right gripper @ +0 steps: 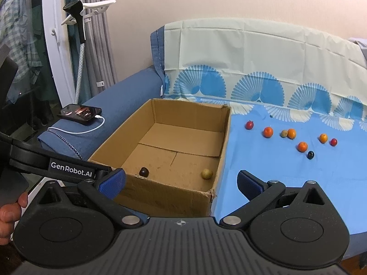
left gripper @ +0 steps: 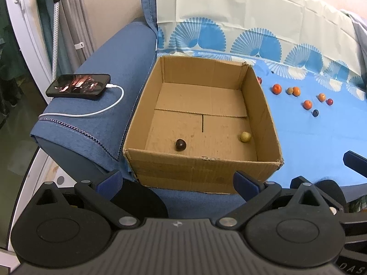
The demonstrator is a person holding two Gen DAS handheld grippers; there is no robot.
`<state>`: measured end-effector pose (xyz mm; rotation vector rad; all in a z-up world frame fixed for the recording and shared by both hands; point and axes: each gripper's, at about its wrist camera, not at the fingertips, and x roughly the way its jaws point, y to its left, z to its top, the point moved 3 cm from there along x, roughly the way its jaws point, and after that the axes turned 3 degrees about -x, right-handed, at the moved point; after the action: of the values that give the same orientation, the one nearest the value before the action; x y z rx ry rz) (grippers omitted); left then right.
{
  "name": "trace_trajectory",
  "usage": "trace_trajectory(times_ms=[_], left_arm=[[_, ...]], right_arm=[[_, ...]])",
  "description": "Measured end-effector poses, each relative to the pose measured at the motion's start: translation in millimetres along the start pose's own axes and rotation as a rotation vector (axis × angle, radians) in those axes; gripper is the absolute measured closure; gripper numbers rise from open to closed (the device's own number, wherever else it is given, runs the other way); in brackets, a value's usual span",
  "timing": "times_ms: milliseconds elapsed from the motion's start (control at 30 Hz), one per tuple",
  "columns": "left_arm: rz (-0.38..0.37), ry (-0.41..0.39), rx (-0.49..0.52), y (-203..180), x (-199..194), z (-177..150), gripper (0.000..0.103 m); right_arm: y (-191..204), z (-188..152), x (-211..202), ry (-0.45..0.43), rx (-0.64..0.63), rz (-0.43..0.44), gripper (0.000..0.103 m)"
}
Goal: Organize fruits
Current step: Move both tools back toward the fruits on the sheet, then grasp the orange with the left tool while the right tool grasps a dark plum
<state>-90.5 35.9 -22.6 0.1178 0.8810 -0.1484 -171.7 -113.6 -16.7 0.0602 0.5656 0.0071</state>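
Note:
An open cardboard box [left gripper: 201, 169] [right gripper: 160, 197] sits on a blue sofa seat. Inside lie a dark brown fruit [left gripper: 180, 145] [right gripper: 144, 172] and a yellow-green fruit [left gripper: 245, 136] [right gripper: 207, 173]. Several small fruits lie on the blue cloth [left gripper: 309, 142] [right gripper: 286, 174] to the right: orange ones [left gripper: 276, 89] [right gripper: 268, 132], red ones [right gripper: 249, 125], a dark one [left gripper: 315, 113] [right gripper: 310, 155]. My left gripper [left gripper: 177, 182] is open and empty in front of the box. My right gripper [right gripper: 181, 182] is open and empty near the box's front right corner.
A phone [left gripper: 79, 85] [right gripper: 80, 112] with a white charging cable lies on the blue sofa armrest [left gripper: 110, 73] left of the box. A patterned sheet covers the sofa back [right gripper: 252, 57]. A garment steamer stand [right gripper: 79, 23] stands at the left by curtains.

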Motion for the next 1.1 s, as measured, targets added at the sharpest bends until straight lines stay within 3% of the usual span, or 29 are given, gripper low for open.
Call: trace_trajectory(times_ms=[267, 433, 800, 1100], left_arm=[[-0.014, 0.057, 0.029, -14.9, 19.9, 7.4, 0.000], [-0.029, 0.060, 0.081, -40.3, 30.2, 24.0, 0.000], [-0.092, 0.099, 0.145, -135.7, 84.1, 90.3, 0.000], [-0.153, 0.133, 0.138, -257.9, 199.8, 166.9, 0.000]], right_arm=[[-19.5, -5.4, 10.7, 0.017, 0.052, -0.011, 0.001], [-54.3, -7.7, 13.7, 0.000, 0.109, -0.078, 0.001], [-193.6, -18.2, 37.6, 0.001, 0.260, -0.308, 0.001], [-314.4, -15.8, 122.9, 0.041, 0.303, -0.430, 0.001]])
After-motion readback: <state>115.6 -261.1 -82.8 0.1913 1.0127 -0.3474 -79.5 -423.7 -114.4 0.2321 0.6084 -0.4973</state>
